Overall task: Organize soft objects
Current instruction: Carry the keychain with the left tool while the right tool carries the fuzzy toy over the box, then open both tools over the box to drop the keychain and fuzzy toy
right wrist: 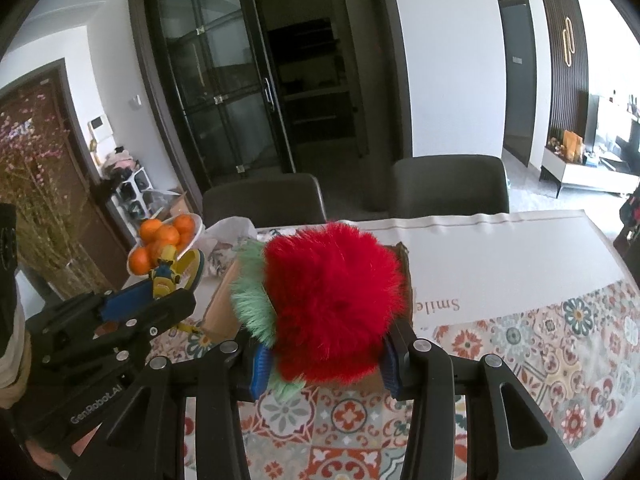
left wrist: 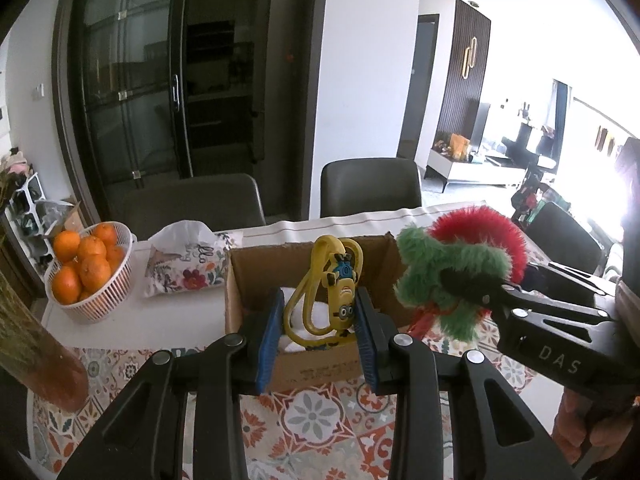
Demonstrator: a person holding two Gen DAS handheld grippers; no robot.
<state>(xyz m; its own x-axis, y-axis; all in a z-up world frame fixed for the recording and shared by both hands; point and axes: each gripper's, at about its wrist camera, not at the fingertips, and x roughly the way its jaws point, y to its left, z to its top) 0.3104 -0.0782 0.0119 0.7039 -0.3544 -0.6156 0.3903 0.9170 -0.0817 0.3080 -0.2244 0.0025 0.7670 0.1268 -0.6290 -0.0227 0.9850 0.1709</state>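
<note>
My left gripper [left wrist: 318, 330] is shut on a yellow minion toy with loops [left wrist: 334, 294] and holds it above the open cardboard box [left wrist: 308, 366]. Something white lies inside the box. My right gripper [right wrist: 324, 358] is shut on a fluffy red and green plush [right wrist: 334, 304] and holds it over the box's right side. The plush [left wrist: 456, 268] and the right gripper [left wrist: 472, 286] also show in the left wrist view. The left gripper [right wrist: 154, 296] with the minion toy [right wrist: 168, 270] shows at the left of the right wrist view.
A white basket of oranges [left wrist: 90, 270] and a floral tissue pack [left wrist: 186, 262] stand at the table's far left. A vase of dried branches [right wrist: 38, 224] stands at the left. Two dark chairs [left wrist: 370, 190] are behind the table. A patterned cloth [right wrist: 560, 332] covers the table.
</note>
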